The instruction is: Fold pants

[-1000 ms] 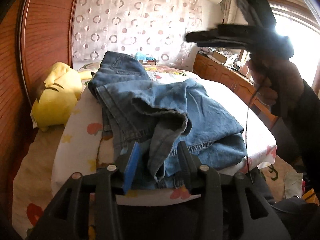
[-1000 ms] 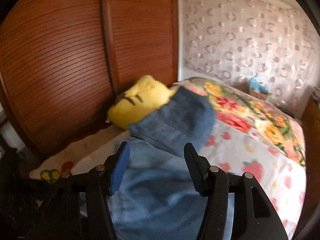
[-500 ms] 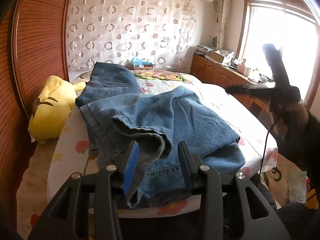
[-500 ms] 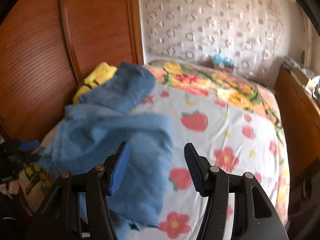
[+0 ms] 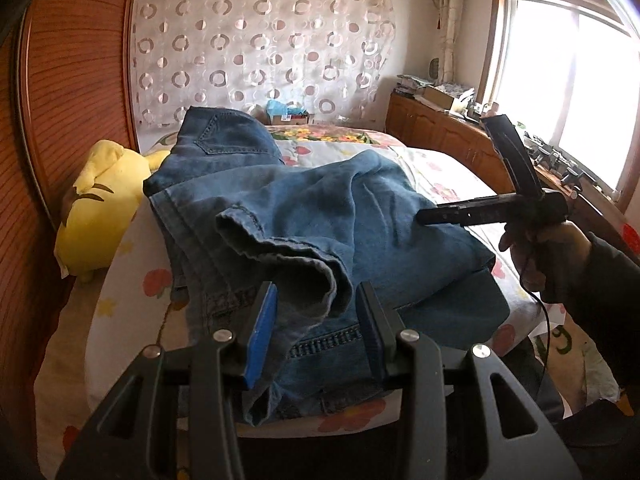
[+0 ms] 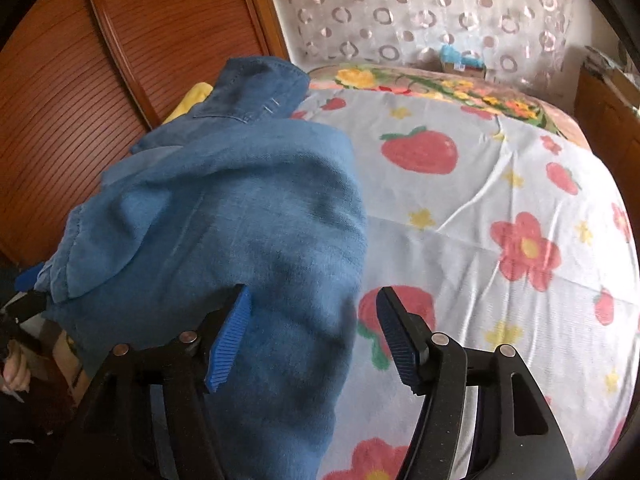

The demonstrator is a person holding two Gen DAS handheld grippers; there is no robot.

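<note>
Since the earlier frames, the right gripper (image 6: 312, 332) has been dropping from high above the bed toward the blue denim pants (image 5: 304, 220), and in the left wrist view it is now showing at the middle right as a black two-finger tool (image 5: 496, 208) in a dark-sleeved hand (image 5: 540, 252), just over the right side of the garment. Its jaws are opening, with denim lying beneath and between them in the lower centre of the right wrist view but not being pressed by the pads. The left gripper (image 5: 316, 332) is sitting at the bottom centre of its own view, its blue-padded fingers standing on either side of a bunched hem of one leg; whether they are actually pinching the cloth I cannot tell. The pants are lying in a loose, partly folded heap on the white bedsheet printed with strawberries and flowers (image 6: 480, 208), toward the left side of the bed, beside a yellow plush toy (image 5: 100, 216) resting against the reddish wooden headboard (image 5: 72, 80).
</note>
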